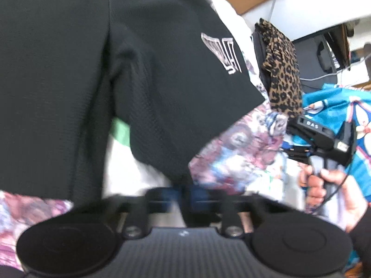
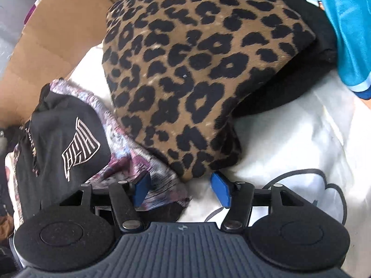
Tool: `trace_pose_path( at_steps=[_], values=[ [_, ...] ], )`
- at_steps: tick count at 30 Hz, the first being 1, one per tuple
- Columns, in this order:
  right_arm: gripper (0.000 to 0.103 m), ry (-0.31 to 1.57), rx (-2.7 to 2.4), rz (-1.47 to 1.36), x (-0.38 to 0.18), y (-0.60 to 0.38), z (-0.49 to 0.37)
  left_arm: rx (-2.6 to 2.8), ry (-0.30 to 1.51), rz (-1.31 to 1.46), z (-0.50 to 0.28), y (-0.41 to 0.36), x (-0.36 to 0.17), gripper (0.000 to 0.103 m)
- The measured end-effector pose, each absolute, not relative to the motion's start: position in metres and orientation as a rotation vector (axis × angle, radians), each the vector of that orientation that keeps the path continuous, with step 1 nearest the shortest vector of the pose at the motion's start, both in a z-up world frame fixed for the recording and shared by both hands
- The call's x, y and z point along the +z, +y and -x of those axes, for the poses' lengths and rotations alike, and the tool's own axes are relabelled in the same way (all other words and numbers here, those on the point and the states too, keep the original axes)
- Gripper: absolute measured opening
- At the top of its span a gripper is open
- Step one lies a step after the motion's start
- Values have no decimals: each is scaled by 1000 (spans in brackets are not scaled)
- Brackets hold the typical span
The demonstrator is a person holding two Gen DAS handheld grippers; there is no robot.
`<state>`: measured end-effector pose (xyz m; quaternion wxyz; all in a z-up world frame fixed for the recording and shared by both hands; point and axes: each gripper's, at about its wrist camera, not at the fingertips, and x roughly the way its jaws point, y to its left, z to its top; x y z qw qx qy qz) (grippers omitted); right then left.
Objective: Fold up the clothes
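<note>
Left gripper [image 1: 185, 192] pinches the black shirt [image 1: 116, 69], while the right gripper [image 2: 179, 192], at 3 o'clock, stands open over flowery cloth [image 2: 129, 162].

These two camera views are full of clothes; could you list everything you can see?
black garment with pale logo: one, black, hanging in front of the left camera, its lower edge at the closed jaws
floral fabric: one, purple, pink and blue, beneath the black garment
leopard-print garment: one, tan and black, folded on the white sheet
dark garment: one, black, under the leopard print
blue cartoon-print cloth: one, turquoise, far right
white sheet: one, white, underneath
cardboard: one, brown, upper left
left hand-held gripper: one, black, shut on the black garment
right hand-held gripper: one, black with blue pads, open over the floral fabric's edge
hand: one, holding the right gripper's handle
</note>
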<state>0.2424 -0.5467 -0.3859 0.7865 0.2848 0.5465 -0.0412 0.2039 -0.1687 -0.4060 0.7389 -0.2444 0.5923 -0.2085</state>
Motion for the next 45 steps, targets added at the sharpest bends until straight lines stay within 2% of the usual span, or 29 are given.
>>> trace_pose_path(
  at_steps=[9, 14, 23, 26, 32, 36, 39, 45],
  values=[
    [62, 1210, -45, -544, -374, -517, -253, -308, 1192, 622, -212, -125, -383, 5],
    [62, 1158, -95, -545, -365, -516, -260, -215, 1126, 679, -216, -101, -374, 5],
    [57, 1214, -38, -451, -371, -494, -273, -157, 1141, 705, -215, -79, -377, 5],
    [51, 1245, -28, -404, -377, -485, -273, -156, 1144, 707, -215, -77, -378, 5],
    [50, 1245, -36, -456, -383, -492, -269, -141, 1147, 710, -217, -74, -378, 5],
    [31, 1282, -27, -410, -390, -495, -257, -140, 1151, 695, -217, -75, -377, 5],
    [4, 1296, 20, -357, -388, -485, -259, -144, 1152, 681, -218, -77, -377, 5],
    [2, 1315, 80, -206, -361, -467, -262, -156, 1162, 658, -215, -84, -376, 5]
  ],
)
